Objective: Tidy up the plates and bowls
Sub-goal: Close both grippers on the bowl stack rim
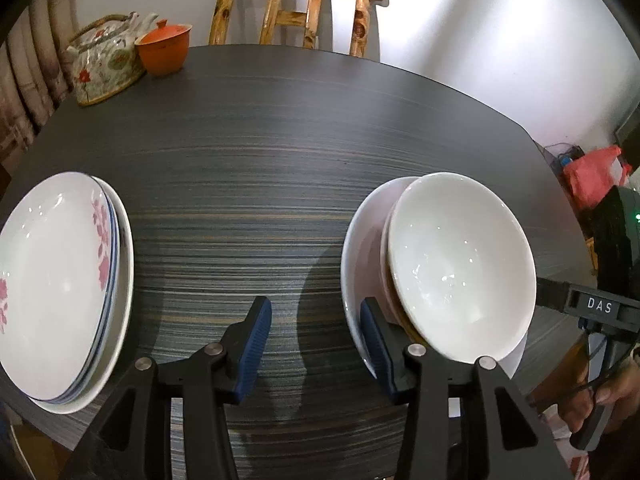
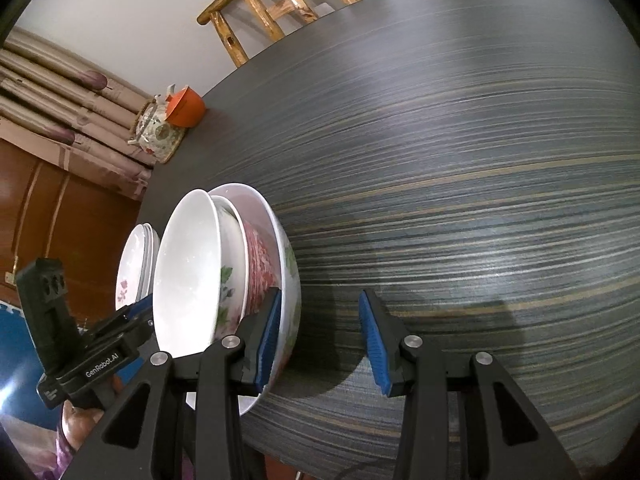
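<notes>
A stack of nested bowls (image 1: 456,264) stands on the dark table at the right in the left wrist view, a plain white bowl on top. The same stack (image 2: 224,280) shows in the right wrist view, with a flowered and a red-patterned bowl under the white one. A stack of plates (image 1: 60,288) with pink flowers lies at the left; it also shows behind the bowls (image 2: 134,268). My left gripper (image 1: 316,344) is open and empty, between the two stacks. My right gripper (image 2: 320,340) is open and empty, just right of the bowls.
A flowered teapot (image 1: 106,62) and an orange lidded cup (image 1: 164,48) stand at the far left corner of the table (image 1: 300,140). A wooden chair (image 1: 296,12) stands behind the far edge. Red bags (image 1: 596,176) lie off the table at right.
</notes>
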Demonstrator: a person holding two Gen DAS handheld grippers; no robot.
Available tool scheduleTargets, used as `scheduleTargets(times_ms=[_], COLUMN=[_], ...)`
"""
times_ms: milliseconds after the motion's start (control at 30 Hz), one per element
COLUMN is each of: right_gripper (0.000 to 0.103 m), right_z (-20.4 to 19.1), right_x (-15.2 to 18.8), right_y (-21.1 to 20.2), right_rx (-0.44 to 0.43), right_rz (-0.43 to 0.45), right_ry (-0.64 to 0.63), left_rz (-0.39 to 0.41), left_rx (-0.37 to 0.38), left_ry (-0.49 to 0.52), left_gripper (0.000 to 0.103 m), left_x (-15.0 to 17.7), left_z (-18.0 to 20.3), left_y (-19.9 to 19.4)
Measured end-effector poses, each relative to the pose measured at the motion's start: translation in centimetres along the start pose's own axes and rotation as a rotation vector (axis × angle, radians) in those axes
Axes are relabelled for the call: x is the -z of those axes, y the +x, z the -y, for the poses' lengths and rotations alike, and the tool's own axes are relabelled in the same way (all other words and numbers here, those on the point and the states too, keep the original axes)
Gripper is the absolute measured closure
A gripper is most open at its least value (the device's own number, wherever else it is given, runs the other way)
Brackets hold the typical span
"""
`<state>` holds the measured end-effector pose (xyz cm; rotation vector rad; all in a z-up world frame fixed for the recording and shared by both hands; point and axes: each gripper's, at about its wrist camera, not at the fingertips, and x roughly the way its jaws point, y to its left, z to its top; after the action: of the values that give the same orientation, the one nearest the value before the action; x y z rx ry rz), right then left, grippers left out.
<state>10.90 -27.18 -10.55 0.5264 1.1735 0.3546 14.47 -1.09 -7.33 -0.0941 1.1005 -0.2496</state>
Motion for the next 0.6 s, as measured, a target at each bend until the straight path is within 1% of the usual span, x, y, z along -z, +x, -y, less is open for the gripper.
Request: scheduleTargets(times_ms=[33,67,100,167,200,233,267,300,400,500,600], right_gripper=[0.066,0.068,0.075,0.084,0.093,0.093,0.093,0.092,0.092,0.092,0.092], right_z=[0.1,0.0,-0.1,-0.7,-1.1,-1.6,-2.0,-2.2,-1.7,-2.0,-2.1], right_x=[0.0,0.0,0.0,0.3,0.2,0.2,0.3,0.4,0.2,0.4,0.6], right_y=[0.0,0.2,0.2,0.1,0.0,0.0,0.0,0.0,0.0,0.0,0.0], right_rx=[-0.006,-0.008,-0.011,-0.008,-0.004,0.0,0.023,0.034,0.0,0.012,0.003], right_rz=[-0.002,-0.008,-0.008,-0.001,0.0,-0.001,0.001,0.004,0.0,0.002,-0.003], right_ry=[0.002,-0.005,-0.016,-0.047,-0.064,-0.078,-0.09,-0.095,-0.063,-0.064,-0.055], left_rz=[-0.002,-0.006,-0.009,0.001,0.009,0.009,0.007,0.006,0.007,0.005,0.008], left_rx=[0.03,0.057,0.079,0.018,0.023,0.047,0.084,0.092,0.065,0.078,0.068], left_ry=[-0.002,-0.006,0.0,0.05,0.044,0.018,-0.021,-0.029,-0.008,-0.033,-0.035], left_gripper=[0.07,0.084,0.093,0.093,0.093,0.093,0.093,0.093,0.093,0.094,0.094], left_x=[0.0,0.0,-0.1,0.1,0.2,0.2,0.2,0.3,0.6,0.7,0.8], left_z=[0.0,0.1,0.6,1.8,1.8,1.3,0.7,0.6,1.1,0.7,0.5], left_y=[0.1,0.1,0.1,0.0,0.0,0.0,0.1,0.1,0.0,-0.1,-0.5])
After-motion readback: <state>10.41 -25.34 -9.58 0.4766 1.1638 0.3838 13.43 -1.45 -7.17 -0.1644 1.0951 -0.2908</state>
